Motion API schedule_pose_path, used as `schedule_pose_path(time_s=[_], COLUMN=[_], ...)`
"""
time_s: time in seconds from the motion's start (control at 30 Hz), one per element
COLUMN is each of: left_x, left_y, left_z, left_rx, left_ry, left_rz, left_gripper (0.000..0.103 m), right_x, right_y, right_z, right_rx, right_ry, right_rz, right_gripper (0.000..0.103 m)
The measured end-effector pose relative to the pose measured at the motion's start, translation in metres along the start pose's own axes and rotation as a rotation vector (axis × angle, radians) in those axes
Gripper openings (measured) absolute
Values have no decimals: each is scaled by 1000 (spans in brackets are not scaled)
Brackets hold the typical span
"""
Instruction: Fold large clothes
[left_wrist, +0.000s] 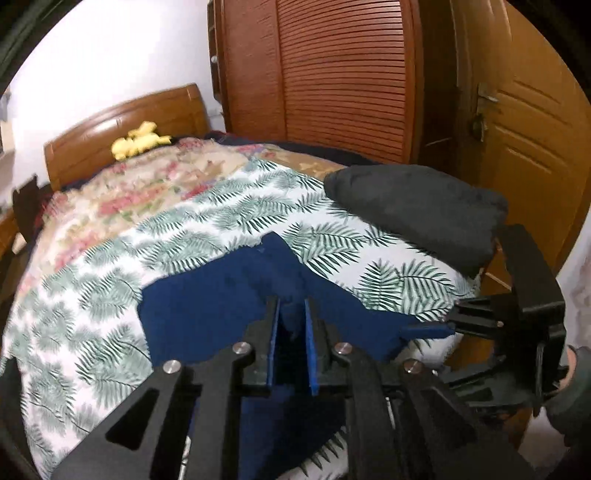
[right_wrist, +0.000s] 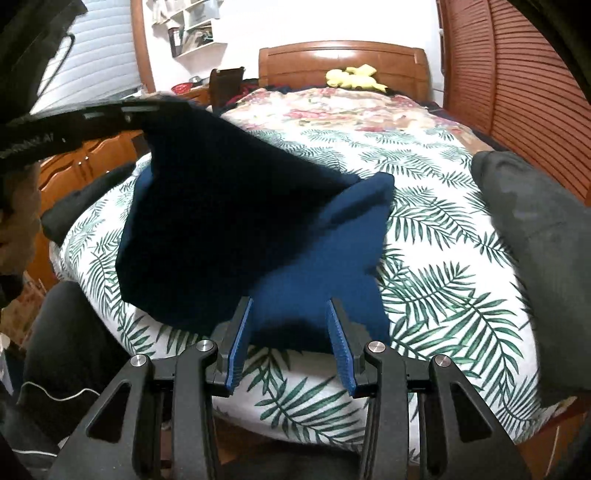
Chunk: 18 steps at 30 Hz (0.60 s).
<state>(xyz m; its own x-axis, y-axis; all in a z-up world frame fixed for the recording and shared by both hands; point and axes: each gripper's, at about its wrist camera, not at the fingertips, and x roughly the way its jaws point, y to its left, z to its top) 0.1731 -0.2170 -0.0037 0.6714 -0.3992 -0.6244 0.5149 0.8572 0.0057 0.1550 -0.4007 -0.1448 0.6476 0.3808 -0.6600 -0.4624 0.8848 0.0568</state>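
A dark blue garment lies on the fern-print bedcover, also in the right wrist view. My left gripper is shut on a bunch of its cloth and lifts that part; in the right wrist view it holds the raised cloth at the upper left. My right gripper is open over the garment's near edge, nothing between its blue pads. In the left wrist view the right gripper sits at the garment's right tip; whether it touches the cloth I cannot tell.
A black garment lies at the bed's right side, also in the right wrist view. A floral quilt and a yellow plush toy lie by the headboard. A slatted wardrobe and a door stand on the right.
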Motion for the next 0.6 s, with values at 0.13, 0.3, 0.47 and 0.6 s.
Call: schedule_pose_path(time_s=[0.13, 0.3, 0.47, 0.6], left_x=[-16, -44, -58, -64], left_y=[5, 23, 52, 74], left_z=[-9, -21, -41, -60], left_rx=[-20, -62, -106, -145], left_ry=[-24, -72, -73, -67], left_rz=[-17, 9, 42, 68], left_gripper=[19, 27, 33, 35], right_x=[-4, -17, -29, -18], right_y=[0, 8, 19, 31], right_z=[5, 19, 42, 55], right_rx=[-1, -21, -39, -66], right_ry=[-8, -46, -86, -83], right_rz=[-4, -16, -18, -15], right_gripper=[41, 41, 41, 41])
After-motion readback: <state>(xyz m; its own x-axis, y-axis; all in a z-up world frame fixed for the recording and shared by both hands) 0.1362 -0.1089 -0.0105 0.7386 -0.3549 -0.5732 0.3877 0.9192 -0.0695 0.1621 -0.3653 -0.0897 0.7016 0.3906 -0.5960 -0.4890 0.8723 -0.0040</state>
